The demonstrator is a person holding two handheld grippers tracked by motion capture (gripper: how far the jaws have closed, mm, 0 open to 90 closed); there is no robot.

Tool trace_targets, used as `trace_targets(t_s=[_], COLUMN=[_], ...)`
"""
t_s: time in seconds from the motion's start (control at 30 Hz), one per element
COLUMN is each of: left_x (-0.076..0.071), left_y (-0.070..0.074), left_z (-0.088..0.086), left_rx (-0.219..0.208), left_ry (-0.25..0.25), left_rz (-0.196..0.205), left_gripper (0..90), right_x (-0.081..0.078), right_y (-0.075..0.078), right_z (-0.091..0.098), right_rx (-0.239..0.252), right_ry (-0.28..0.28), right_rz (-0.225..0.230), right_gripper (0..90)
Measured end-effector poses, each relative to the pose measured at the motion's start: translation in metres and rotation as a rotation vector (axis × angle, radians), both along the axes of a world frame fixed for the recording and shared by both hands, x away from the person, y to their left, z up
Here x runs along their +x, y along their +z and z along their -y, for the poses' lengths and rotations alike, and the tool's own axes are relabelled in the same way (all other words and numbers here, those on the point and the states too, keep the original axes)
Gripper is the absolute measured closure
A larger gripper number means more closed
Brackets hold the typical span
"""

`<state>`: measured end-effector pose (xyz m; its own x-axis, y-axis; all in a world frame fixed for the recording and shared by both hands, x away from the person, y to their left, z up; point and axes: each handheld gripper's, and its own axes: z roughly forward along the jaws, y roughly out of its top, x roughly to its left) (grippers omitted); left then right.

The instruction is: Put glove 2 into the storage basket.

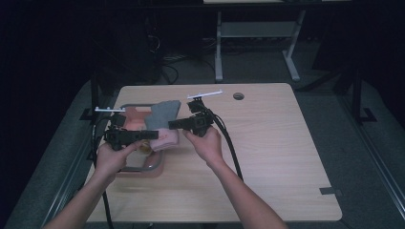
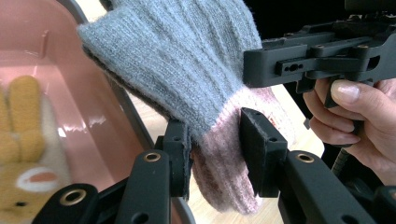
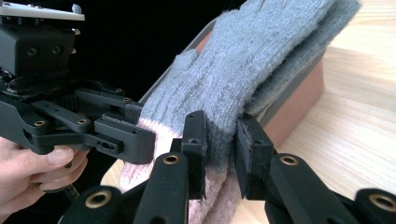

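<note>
Left gripper (image 2: 215, 154) clamped on knitted glove (image 2: 187, 70), right gripper (image 3: 222, 154) pinching same glove

One glove (image 2: 187, 60), one bin (image 2: 93, 116), one toy (image 2: 23, 154)

High view looks down on the table (image 1: 267, 157); both gripper views – close – share the glove (image 2: 187, 70).

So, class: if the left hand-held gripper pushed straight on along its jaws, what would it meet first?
The grey and pink knitted glove already pinched in the left hand-held gripper; beyond it, probably the right hand-held gripper.
</note>
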<state>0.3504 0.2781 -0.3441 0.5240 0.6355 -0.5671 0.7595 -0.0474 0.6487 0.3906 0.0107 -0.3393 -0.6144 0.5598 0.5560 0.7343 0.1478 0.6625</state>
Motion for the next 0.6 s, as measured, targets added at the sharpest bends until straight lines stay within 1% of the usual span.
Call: trace_targets(t_s=[0.1,0.17,0.2,0.3,0.33,0.4,0.53,0.6], left_x=[0.001,0.001,0.002,0.002,0.002,0.003,0.004,0.005], left_y=[0.000,0.001,0.001,0.002,0.002,0.002,0.001,0.001], left_z=[-0.005,-0.010,-0.013,-0.019,-0.021,-0.025,-0.032,-0.035], left_rx=[0.005,0.006,0.002,-0.002,0.006,0.006,0.017,0.019], left_ry=[0.003,0.003,0.005,0.007,0.005,0.010,0.007,0.007], left_rz=[0.000,-0.001,-0.005,-0.012,-0.013,-0.019,-0.025,-0.026], left_gripper=[64.5,64.4,64.4,64.4,64.4,64.3,64.3,64.3], right_x=[0.002,0.003,0.003,0.004,0.005,0.005,0.008,0.009], right_y=[0.000,0.000,0.000,0.000,0.000,0.000,-0.003,-0.005], right_z=[-0.006,-0.009,-0.011,-0.018,-0.020,-0.025,-0.032,-0.036], right_rx=[0.001,0.001,0.005,0.012,0.006,0.004,0.018,0.021], right_ry=[0.002,0.008,0.006,0.010,0.017,0.019,0.025,0.026], right_rz=[-0.012,-0.001,-0.008,-0.008,-0.006,-0.006,-0.024,-0.023], right_gripper=[75.1,75.1,75.1,75.2,75.1,75.1,75.2,75.2])
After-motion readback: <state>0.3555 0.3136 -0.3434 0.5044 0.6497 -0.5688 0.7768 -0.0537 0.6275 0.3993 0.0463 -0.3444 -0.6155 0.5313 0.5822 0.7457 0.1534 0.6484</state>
